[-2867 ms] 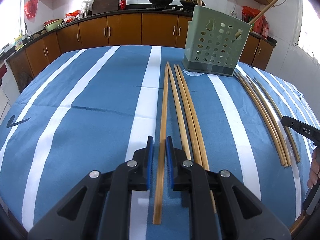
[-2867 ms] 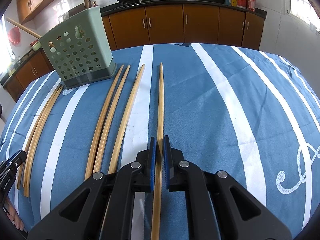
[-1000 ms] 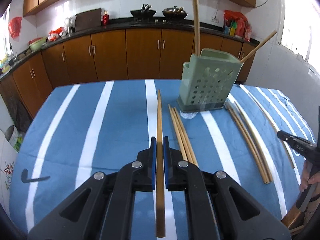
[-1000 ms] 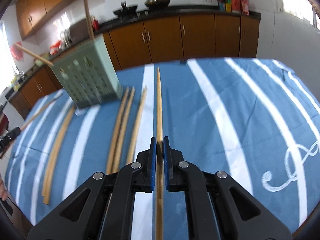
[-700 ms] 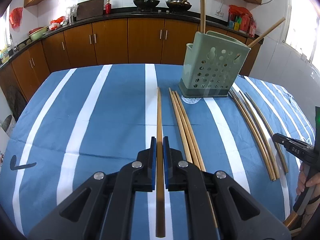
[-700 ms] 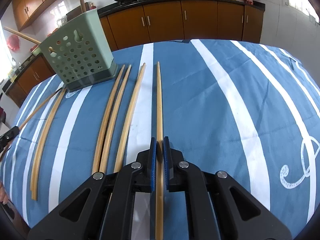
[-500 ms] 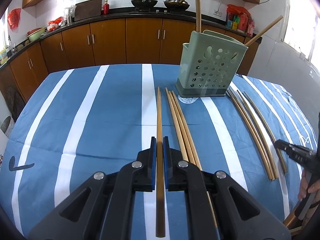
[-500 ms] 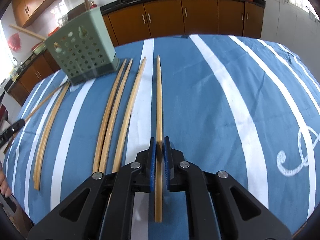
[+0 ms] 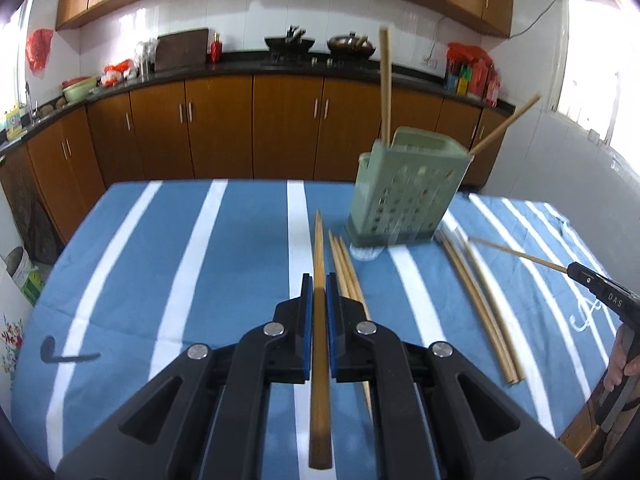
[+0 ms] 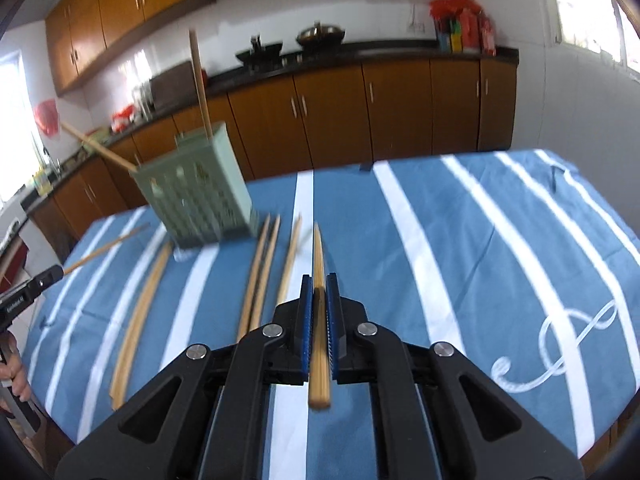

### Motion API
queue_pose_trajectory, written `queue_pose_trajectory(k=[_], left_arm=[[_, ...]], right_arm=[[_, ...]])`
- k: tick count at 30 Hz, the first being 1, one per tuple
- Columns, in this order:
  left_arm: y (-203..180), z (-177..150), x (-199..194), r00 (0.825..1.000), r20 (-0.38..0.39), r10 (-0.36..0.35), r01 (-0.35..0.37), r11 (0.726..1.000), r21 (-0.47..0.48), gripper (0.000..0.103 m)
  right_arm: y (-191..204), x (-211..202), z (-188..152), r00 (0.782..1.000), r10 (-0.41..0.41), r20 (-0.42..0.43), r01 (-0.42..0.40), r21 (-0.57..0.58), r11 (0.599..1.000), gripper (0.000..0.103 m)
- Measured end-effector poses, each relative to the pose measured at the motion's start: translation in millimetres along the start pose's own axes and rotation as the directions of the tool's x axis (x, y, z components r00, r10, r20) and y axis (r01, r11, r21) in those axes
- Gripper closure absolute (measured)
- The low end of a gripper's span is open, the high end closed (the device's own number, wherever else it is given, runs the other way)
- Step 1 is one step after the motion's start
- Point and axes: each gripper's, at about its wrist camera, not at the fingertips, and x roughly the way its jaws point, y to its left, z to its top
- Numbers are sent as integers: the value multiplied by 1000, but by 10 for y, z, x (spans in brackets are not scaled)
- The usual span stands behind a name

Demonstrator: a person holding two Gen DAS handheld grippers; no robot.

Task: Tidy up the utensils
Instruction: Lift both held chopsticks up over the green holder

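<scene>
Chopstick (image 9: 319,364) in your left gripper (image 9: 315,284), pinched between the blue pads, runs lengthwise along the fingers, tip pointing forward over the striped cloth (image 9: 224,264). Ahead and right of that tool stands the green holder (image 9: 404,196). Your right gripper (image 10: 315,284) likewise clamps a second chopstick (image 10: 319,320), its long axis straight ahead, holder forward-left.

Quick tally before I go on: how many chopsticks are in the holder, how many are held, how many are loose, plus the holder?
Standing chopsticks in green holder: 2
Held chopsticks, one each in left gripper and right gripper: 2
Loose chopsticks on tablecloth: 6
Holder itself: 1
Total: 11
</scene>
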Motion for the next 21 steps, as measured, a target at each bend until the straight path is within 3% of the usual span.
queue_pose_trajectory(k=[13, 18, 21], left_arm=[[9, 360, -400, 991, 133, -5, 9, 1000, -23, 96], [-65, 657, -666, 980, 197, -34, 30, 999, 21, 96], [-129, 841, -846, 968, 244, -58, 49, 998, 42, 96]], right_arm=[[49, -212, 265, 993, 18, 121, -19, 2, 1000, 96], [152, -461, 554, 975, 53, 215, -50, -17, 999, 96], [255, -694, 778, 954, 107, 281, -99, -42, 994, 96]])
